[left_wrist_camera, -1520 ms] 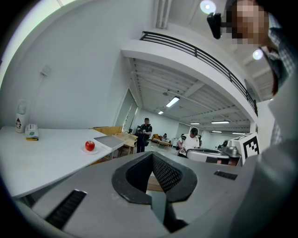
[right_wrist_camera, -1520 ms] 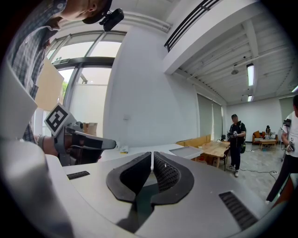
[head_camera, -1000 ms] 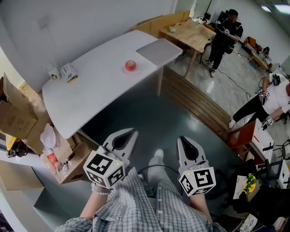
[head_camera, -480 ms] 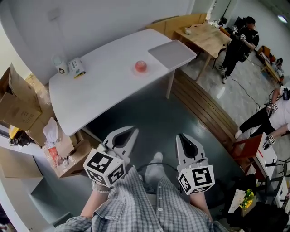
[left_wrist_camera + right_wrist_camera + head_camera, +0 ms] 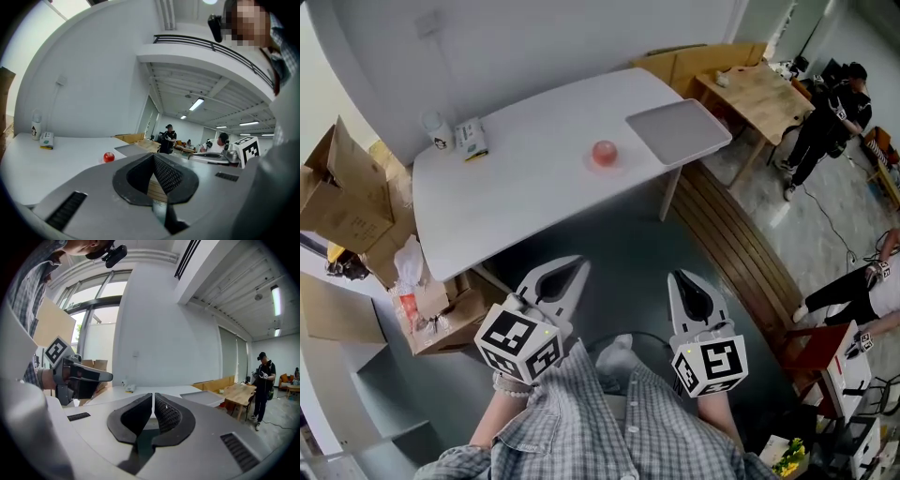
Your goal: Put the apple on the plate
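Note:
A red apple (image 5: 604, 152) sits on the white table (image 5: 516, 187), well ahead of both grippers. A flat grey square plate (image 5: 678, 131) lies at the table's right end, just right of the apple. My left gripper (image 5: 569, 270) and right gripper (image 5: 682, 279) hang low over the dark floor, short of the table, both shut with nothing in them. In the left gripper view the apple (image 5: 108, 157) shows small, left of the closed jaws, with the plate (image 5: 129, 149) beside it. The right gripper view shows the plate (image 5: 204, 398) but hides the apple.
A cup (image 5: 439, 131) and a small carton (image 5: 472, 138) stand at the table's far left corner. Cardboard boxes (image 5: 337, 197) crowd the left side. Wooden floor slats (image 5: 741, 253), a wooden table (image 5: 755, 89) and a standing person (image 5: 830, 117) are at the right.
The table, apple and plate have shifted right and lower in the head view as the view turned. Both grippers stay shut in the same place near the body.

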`<action>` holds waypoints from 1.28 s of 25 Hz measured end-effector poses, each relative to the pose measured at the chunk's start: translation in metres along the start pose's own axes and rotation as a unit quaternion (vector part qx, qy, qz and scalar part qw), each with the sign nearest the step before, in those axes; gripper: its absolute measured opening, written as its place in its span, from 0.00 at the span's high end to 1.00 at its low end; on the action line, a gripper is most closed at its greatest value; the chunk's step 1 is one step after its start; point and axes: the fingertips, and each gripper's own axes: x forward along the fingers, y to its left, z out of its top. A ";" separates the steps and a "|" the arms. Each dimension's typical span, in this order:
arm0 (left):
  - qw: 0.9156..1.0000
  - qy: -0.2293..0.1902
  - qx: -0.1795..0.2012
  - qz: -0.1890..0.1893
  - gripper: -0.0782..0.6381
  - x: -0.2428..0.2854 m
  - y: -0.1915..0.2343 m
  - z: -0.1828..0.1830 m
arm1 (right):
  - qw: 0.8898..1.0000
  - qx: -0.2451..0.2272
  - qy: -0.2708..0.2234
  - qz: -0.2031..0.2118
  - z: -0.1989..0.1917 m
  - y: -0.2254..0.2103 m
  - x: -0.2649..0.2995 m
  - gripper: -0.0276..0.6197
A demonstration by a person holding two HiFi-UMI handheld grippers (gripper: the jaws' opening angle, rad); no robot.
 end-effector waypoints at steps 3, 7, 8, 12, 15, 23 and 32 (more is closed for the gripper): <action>1.000 -0.005 0.001 0.015 0.88 0.018 0.002 0.006 | 1.000 -0.005 -0.005 0.018 0.005 -0.018 0.017 0.91; 0.999 -0.014 0.001 0.028 0.88 0.047 0.002 0.014 | 0.999 -0.015 -0.009 0.035 0.008 -0.045 0.033 0.91; 0.999 -0.016 0.001 0.030 0.88 0.055 0.002 0.015 | 0.999 -0.019 -0.008 0.037 0.008 -0.052 0.037 0.91; 0.999 -0.018 0.001 0.032 0.88 0.083 -0.004 0.016 | 0.999 -0.023 -0.005 0.039 0.009 -0.081 0.044 0.91; 0.999 -0.019 0.001 0.028 0.88 0.102 -0.009 0.015 | 0.999 -0.030 -0.009 0.039 0.009 -0.099 0.047 0.91; 1.000 -0.009 -0.008 0.019 0.88 0.130 -0.016 0.011 | 0.999 -0.022 -0.001 0.029 0.002 -0.123 0.046 0.91; 1.000 0.001 -0.004 0.007 0.88 0.158 -0.014 0.011 | 1.000 -0.010 0.009 0.011 -0.006 -0.147 0.056 0.91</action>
